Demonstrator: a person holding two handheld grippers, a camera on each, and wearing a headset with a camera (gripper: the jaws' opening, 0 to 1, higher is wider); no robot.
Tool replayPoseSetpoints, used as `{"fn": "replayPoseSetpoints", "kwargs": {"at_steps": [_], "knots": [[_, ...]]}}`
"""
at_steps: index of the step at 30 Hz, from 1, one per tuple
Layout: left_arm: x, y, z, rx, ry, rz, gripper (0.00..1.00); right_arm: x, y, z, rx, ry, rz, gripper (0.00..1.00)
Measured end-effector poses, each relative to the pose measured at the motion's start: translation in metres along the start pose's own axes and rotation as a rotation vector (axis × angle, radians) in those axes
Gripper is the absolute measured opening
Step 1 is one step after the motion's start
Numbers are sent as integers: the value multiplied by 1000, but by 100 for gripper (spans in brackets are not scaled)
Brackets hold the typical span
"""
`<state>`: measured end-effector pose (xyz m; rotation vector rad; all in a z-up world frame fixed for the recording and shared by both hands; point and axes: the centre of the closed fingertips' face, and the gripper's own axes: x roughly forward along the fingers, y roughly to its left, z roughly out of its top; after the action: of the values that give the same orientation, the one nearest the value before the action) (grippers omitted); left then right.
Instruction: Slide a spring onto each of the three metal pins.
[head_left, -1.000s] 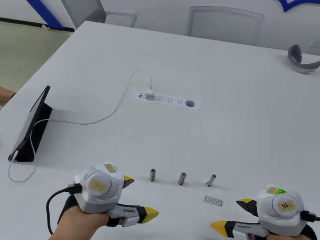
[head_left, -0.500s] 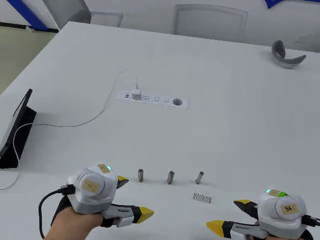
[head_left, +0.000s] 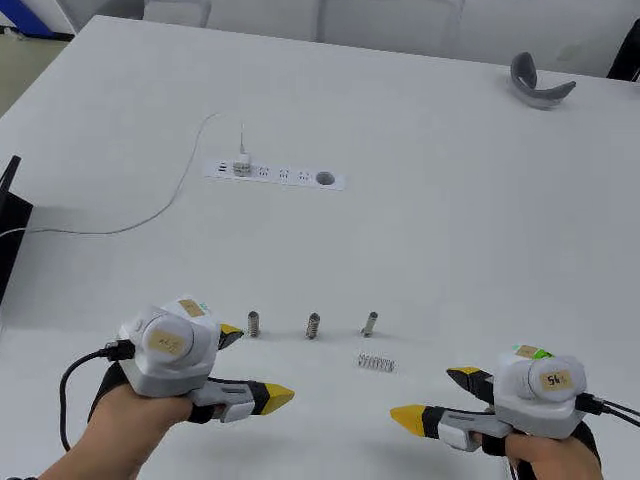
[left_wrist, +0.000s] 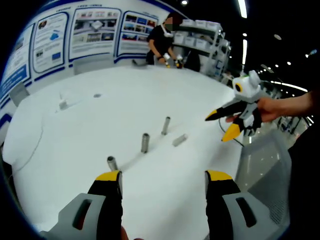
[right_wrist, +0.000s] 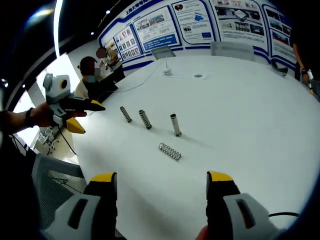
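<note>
The left hand-held gripper (head_left: 252, 365) sits in the person's left hand, low over the white tabletop (head_left: 450, 230). Its two yellow-tipped jaws are spread wide, with nothing between them. The right hand-held gripper (head_left: 437, 396) is in the other hand, off to the right. Its jaws are spread wide too and hold nothing. Both were spread the same way a second ago.

Just past the left one's upper tip, three metal pins stand in a row. The left pin (head_left: 253, 323) and the middle pin (head_left: 313, 325) each have a spring around them. The right pin (head_left: 369, 323) is bare. The loose spring (head_left: 376, 362) lies flat on the tabletop just beside the bare pin, on the near side. It lies between the two hand-held grippers and touches neither of them.

The pins and the loose spring lie just as they did before. The whole picture has slid because the head moved, so the black tablet (head_left: 8, 230) now peeks in at the left edge.

Farther back lies a white power strip (head_left: 275, 174) with a plug in it. A thin white cable (head_left: 165, 205) runs off to the left. A grey curved thing (head_left: 540, 88) rests near the far edge
</note>
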<state>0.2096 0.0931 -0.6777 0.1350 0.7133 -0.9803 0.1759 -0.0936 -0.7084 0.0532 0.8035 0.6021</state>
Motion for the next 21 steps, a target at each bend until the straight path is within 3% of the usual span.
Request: {"fn": "replayPoseSetpoints", "kwargs": {"at_steps": [6, 21], "knots": [[7, -12, 5, 24, 5, -28, 68, -4, -2, -4, 5, 0, -7, 75], [41, -46, 13, 124, 65, -137, 70, -22, -9, -11, 27, -14, -33, 77]]}}
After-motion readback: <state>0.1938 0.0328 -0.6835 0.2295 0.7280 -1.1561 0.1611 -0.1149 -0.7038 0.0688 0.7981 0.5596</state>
